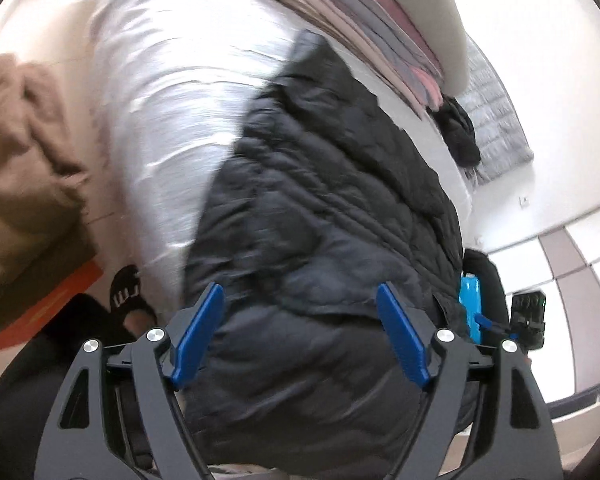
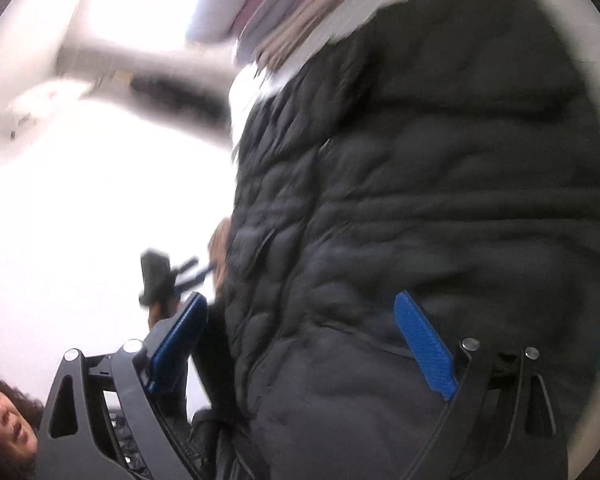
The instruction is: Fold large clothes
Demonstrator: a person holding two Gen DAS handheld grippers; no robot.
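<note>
My left gripper wide | right gripper wide | black quilted jacket between both, contact unclear through blur | white wall beside its edge.

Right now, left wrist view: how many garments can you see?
3: black quilted puffer jacket in the centre, between the open left claw fingers; crumpled brown fabric garment at left; small dark garment at upper right. Others may be hidden.

Quilted jacket on the bed, folded stack behind, brown garment left.
</note>
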